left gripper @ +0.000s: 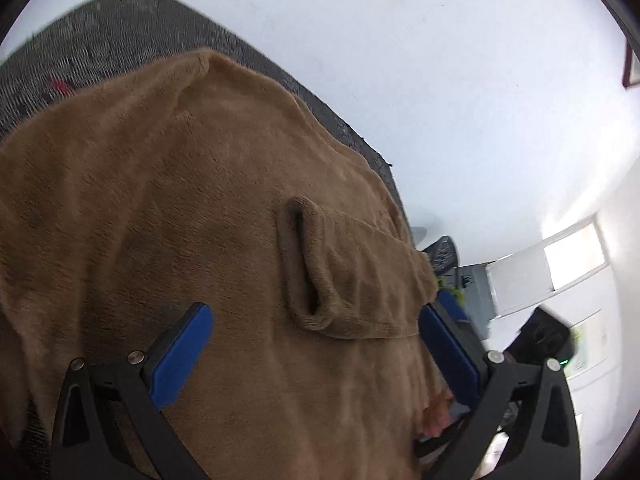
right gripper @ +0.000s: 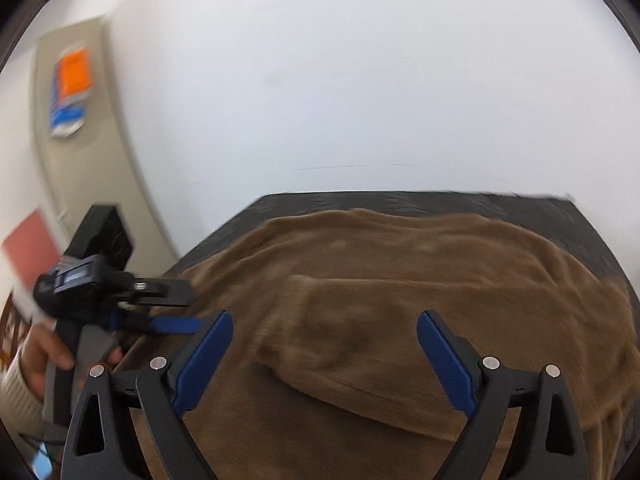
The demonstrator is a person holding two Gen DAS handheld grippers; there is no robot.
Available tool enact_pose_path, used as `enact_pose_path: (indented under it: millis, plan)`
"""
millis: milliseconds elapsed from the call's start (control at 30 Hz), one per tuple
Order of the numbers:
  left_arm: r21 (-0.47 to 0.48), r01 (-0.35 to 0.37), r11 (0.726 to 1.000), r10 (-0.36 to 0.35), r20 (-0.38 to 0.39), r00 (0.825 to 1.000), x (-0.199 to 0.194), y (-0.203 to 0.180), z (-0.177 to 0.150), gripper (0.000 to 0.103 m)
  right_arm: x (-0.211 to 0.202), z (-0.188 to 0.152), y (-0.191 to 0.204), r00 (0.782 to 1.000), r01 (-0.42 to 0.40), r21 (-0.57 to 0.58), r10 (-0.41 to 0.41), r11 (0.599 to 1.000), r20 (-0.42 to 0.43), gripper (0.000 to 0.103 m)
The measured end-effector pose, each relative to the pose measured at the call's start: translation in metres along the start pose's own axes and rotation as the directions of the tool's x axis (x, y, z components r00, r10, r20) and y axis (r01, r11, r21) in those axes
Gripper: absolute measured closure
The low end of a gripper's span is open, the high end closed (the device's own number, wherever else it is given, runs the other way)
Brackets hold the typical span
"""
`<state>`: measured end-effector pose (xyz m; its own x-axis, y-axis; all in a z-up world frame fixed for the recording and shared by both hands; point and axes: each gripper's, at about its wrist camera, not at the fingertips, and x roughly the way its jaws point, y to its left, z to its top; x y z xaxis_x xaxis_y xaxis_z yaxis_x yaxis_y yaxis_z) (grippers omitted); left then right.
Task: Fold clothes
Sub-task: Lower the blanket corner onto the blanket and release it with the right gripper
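A brown fleece garment (left gripper: 160, 200) lies spread over a dark table (left gripper: 100, 40). One sleeve is folded in across the body, and its open cuff (left gripper: 308, 272) points toward the cloth's middle. My left gripper (left gripper: 314, 308) hovers just above the garment with its blue pads (left gripper: 180, 356) wide apart, open, the cuff lying below and between them. In the right wrist view the same garment (right gripper: 440, 264) fills the tabletop (right gripper: 360, 200). My right gripper (right gripper: 326, 314) stands open over the folded sleeve (right gripper: 340, 332), with nothing pinched. The left gripper (right gripper: 197, 308) shows at the garment's left edge.
A person's hand (right gripper: 44, 356) in a cream sleeve holds the left gripper's handle. White walls stand behind the table. A beige panel (right gripper: 80, 120) with orange and blue sheets is at left. A bright doorway (left gripper: 576, 256) and an office chair (left gripper: 444, 252) lie beyond the table's right edge.
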<state>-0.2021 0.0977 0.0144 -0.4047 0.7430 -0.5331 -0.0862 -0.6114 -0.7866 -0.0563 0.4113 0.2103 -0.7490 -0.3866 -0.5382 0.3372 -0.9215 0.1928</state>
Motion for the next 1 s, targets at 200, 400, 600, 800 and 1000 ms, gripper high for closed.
enact_pose_path:
  millis: [200, 400, 600, 800, 1000]
  plan:
    - [-0.05, 0.037, 0.998, -0.039, -0.04, 0.998, 0.023, -0.01, 0.003, 0.0, -0.006, -0.012, -0.026, 0.998, 0.058, 0.055, -0.059, 0.997, 0.017, 0.008]
    - [-0.018, 0.049, 0.999, -0.05, -0.058, 0.997, 0.038, -0.024, 0.009, 0.0, -0.004, -0.017, -0.04, 0.999, 0.048, 0.104, -0.05, 0.993, 0.016, 0.008]
    - [-0.001, 0.05, 0.999, -0.05, -0.084, 0.995, 0.054, -0.028, 0.019, 0.0, 0.001, -0.02, -0.048, 1.0, 0.03, 0.146, -0.031, 0.989, 0.002, 0.008]
    - [-0.01, 0.028, 1.0, -0.029, -0.128, 0.991, 0.069, -0.023, 0.021, 0.006, 0.002, -0.021, -0.053, 1.0, 0.021, 0.179, -0.018, 0.984, -0.017, 0.008]
    - [-0.002, 0.008, 1.0, -0.008, -0.157, 0.988, 0.076, -0.018, 0.022, 0.039, 0.006, -0.022, -0.061, 0.999, 0.017, 0.212, -0.008, 0.977, -0.044, 0.008]
